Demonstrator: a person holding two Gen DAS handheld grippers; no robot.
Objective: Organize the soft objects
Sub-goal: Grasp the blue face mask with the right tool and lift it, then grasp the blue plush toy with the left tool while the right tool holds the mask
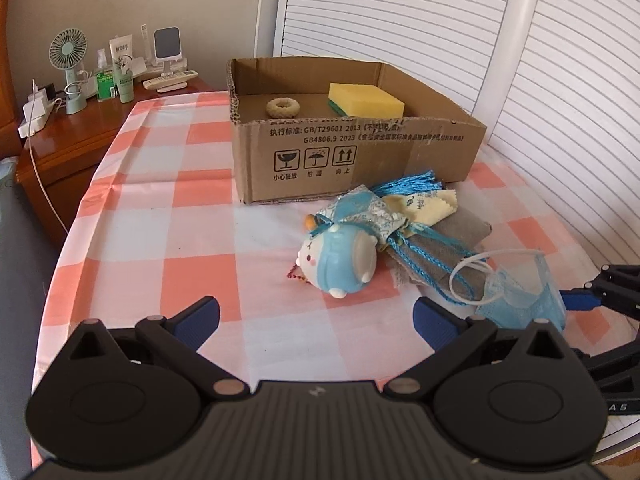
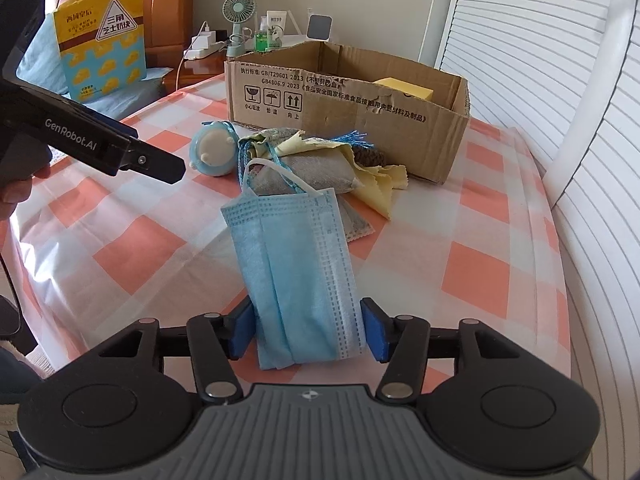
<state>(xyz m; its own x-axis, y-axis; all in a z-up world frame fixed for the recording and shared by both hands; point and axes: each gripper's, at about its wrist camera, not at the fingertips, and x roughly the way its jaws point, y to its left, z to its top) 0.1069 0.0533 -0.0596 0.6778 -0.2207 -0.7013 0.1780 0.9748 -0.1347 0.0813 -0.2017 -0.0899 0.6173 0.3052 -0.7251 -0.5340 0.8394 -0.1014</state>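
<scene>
Right tool [image 2: 306,330]: clamped on the blue face mask [image 2: 298,276], holding it above the checked desk [image 2: 500,272].
Left tool [image 1: 316,318]: fingers spread wide apart, gripping nothing, low over the desk's near edge.
Cardboard box [image 1: 352,160]: sat toward the far edge, yellow sponge [image 1: 366,100] and woven ring [image 1: 283,107] inside.
Pile: blue plush toy [image 1: 338,260], tasselled pouch [image 1: 370,212], grey cloth [image 1: 444,240], yellow cloth [image 1: 430,208] bunched just in front of the box.

Black claw [image 2: 306,330] bodies, blue finger pads [image 2: 374,328], silver pivot screws, white "GenRobot.AI" lettering.
</scene>
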